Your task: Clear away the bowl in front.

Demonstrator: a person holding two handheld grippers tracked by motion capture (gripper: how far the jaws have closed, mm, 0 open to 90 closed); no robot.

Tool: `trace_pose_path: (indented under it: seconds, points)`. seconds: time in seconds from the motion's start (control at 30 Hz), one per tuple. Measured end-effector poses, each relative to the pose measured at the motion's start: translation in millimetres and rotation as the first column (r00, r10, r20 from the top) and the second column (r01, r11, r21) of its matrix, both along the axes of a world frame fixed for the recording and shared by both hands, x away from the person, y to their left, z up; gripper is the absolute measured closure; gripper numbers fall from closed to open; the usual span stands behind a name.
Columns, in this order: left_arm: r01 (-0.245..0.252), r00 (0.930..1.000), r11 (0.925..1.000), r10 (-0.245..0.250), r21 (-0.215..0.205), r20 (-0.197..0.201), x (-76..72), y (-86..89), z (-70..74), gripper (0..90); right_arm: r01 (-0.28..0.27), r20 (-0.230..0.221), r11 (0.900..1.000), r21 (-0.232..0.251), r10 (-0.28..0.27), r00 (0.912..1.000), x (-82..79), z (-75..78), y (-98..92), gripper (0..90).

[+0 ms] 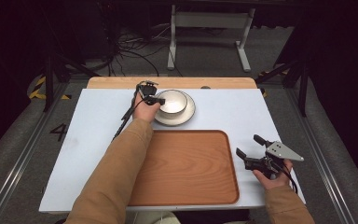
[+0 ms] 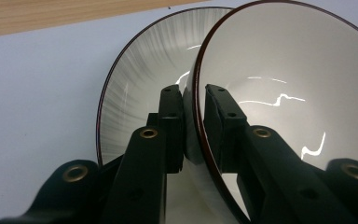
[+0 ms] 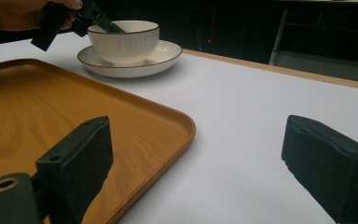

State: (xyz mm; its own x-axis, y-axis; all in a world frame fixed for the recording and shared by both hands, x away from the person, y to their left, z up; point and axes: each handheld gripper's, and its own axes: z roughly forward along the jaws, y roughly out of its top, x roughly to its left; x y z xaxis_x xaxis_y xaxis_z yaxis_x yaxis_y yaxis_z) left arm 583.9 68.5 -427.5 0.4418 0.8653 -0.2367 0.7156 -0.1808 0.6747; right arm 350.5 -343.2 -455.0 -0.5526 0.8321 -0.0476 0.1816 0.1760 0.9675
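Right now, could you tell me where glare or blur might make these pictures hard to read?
In the left gripper view, bright streaks of glare sit inside the bowl and the near jaws are soft. In the right gripper view, the right gripper is blurred up close, while the plate stays fairly sharp. In the high view, the table is evenly lit and the surroundings are dark.

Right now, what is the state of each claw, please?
Left claw: shut on the bowl rim, above the plate.
Right claw: open, holding nothing, beside the tray.
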Motion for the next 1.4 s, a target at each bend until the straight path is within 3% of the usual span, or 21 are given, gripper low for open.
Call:
trace_pose_path:
  seconds: [0.27,0.37,0.77,0.93,1.4]
  points:
    - [-0.015,0.9999,0.9995,0.015,0.027,0.001,-1.3,-2.4,2.0,81.1,0.001,0.001,1.000,0.006,-0.001,1.0000,0.0,-0.1,-0.3,9.5]
    - [-0.023,0.9997,0.9995,0.023,0.022,-0.011,-2.3,-1.0,4.3,81.9,0.001,0.003,1.000,0.006,-0.001,1.0000,-0.2,-0.1,-0.4,9.5]
    - [0.005,0.9997,1.0000,-0.005,-0.002,0.023,-7.1,-2.1,12.3,81.8,0.003,0.004,1.000,0.006,-0.003,1.0000,-0.3,-0.1,-0.3,9.4]
    - [0.008,0.9997,0.9996,-0.008,-0.029,0.024,-10.6,-0.8,20.2,81.9,0.003,0.005,1.000,0.006,-0.003,1.0000,-0.4,-0.1,-0.3,9.4]
    - [0.012,0.9992,0.9988,-0.010,-0.048,0.038,-22.4,9.3,46.3,81.9,0.005,0.005,1.000,0.004,-0.005,1.0000,-0.4,-0.1,-0.2,9.3]
